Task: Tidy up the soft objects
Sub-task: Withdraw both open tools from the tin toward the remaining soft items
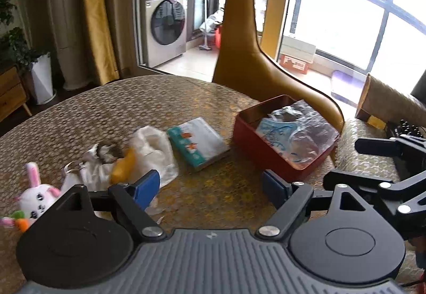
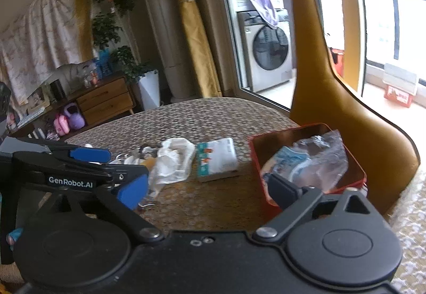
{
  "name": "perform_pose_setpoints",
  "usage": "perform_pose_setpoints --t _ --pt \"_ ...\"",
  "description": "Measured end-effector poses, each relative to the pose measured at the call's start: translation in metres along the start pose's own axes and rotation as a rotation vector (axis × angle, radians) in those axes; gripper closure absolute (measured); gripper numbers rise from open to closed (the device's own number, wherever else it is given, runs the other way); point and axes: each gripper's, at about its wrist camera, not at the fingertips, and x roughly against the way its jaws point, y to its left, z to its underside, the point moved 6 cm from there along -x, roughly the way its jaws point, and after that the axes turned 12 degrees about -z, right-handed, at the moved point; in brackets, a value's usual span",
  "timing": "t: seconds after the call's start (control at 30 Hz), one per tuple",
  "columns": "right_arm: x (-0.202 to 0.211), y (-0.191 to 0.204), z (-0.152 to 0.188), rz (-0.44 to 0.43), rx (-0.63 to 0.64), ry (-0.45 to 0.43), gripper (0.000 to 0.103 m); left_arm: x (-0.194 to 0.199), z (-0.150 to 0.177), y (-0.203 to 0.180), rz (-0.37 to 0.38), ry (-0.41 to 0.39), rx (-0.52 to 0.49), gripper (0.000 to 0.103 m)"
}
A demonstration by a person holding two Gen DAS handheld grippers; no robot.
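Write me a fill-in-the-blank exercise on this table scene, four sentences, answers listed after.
1. The clear plastic bag lies inside the ____ box.
2. The tissue pack lies between the crumpled white bag and the ____.
3. Both the left tool and the right tool hold ____.
4. The plush toy is a ____.

Answers: red; box; nothing; rabbit

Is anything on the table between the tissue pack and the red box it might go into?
Nothing visible. Bare tablecloth separates the tissue pack from the red box. The box already holds a clear plastic bag, leaving little free room.
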Motion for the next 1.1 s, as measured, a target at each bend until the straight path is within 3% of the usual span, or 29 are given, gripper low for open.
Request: perform_pose_setpoints --t 0.13,0.23,0.3,0.63,0.73,1.1 --pt "-0.01 0.017 0.0 -0.024 0.021 0.003 0.002 0.003 0.009 0.023 -0.034 -0.014 0.011 0.017" --pt "-0.017 0.026 -0.001 -0.043 0.028 0.003 0.001 0.004 0.015 0.039 -0.042 -0.024 0.019 0.005" --pt "-0.024 0.032 -0.001 -0.053 0.031 0.007 0.001 0.005 0.019 0.051 -0.038 -0.037 0.036 0.002" --pt "-0.057 0.04 0.002 -0.081 0.03 0.055 0.001 -0.014 0.039 0.098 -0.033 -0.023 0.106 0.002" --pt "-0.068 0.043 0.006 -0.098 0.039 0.08 0.001 -0.021 0.043 0.111 -0.073 -0.038 0.14 0.002" --pt "-0.118 0.07 0.033 -0.172 0.131 0.205 0.005 -0.064 0.057 0.134 -0.173 -0.027 0.064 0.002"
